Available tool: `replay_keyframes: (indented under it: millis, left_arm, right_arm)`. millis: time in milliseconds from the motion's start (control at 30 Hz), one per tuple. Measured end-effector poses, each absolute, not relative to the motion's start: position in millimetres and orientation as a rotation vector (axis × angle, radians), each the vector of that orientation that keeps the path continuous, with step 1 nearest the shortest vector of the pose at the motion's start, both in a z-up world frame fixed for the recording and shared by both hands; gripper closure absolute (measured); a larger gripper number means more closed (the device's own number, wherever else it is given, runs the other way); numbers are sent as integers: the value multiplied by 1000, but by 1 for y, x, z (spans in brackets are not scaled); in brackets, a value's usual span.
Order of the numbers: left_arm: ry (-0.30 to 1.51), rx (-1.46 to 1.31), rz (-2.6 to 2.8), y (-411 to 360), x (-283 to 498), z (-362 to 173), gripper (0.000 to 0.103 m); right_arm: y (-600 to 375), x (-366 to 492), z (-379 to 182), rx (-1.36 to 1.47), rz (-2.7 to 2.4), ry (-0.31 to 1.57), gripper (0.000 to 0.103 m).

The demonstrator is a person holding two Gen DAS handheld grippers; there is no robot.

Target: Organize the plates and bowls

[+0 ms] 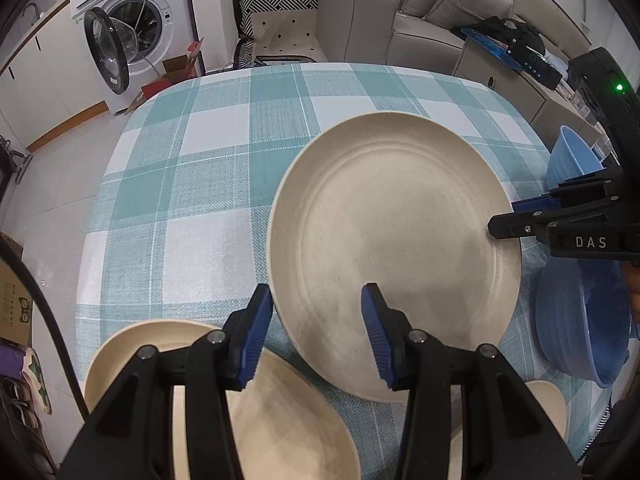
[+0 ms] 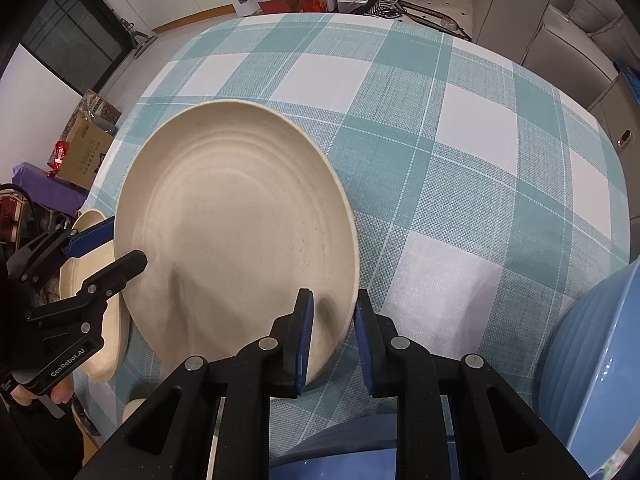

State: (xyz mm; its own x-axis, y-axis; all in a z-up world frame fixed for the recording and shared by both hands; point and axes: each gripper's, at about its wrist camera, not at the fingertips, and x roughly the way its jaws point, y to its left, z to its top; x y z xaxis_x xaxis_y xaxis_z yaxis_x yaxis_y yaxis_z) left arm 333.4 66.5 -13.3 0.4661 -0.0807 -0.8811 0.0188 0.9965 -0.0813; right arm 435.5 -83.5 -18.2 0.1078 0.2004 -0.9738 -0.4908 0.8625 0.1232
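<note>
A large cream plate (image 1: 394, 254) is held over a table covered with a teal and white checked cloth (image 1: 192, 184). The right gripper (image 2: 334, 340) has its two blue-padded fingers closed on the plate's near right rim, one pad inside the rim and one outside; in the left wrist view the same gripper comes in from the right and pinches the plate's edge. The plate looks tilted, its gripped side lifted off the cloth.

The left gripper (image 1: 316, 336) straddles the plate's opposite rim with its fingers only partly apart: one blue pad (image 1: 256, 334) sits outside the edge and the other over the plate's inner surface. Whether those pads press on the rim cannot be told from either view; a gap shows around them.

Below the left gripper lie more cream dishes: a cream bowl (image 1: 132, 354) at the lower left and another cream plate (image 1: 288, 420) partly under the fingers. On the right side of the table stand two blue bowls, one near (image 1: 580, 320) and a smaller one (image 1: 570, 160) behind the right gripper.

Past the table are a washing machine (image 1: 132, 28) with its door open and a grey sofa (image 1: 420, 12)
</note>
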Motion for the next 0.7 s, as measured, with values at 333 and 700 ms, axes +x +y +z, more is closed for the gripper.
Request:
replay_keyframes:
  millis: [333, 700]
  left_arm:
    - [1062, -78, -58, 71, 329, -2, 60]
    - [1039, -96, -58, 76, 321, 8, 63]
  right_arm:
    - [-90, 432, -4, -248, 526, 1355, 82]
    - [-92, 423, 14, -246, 538, 1335, 82]
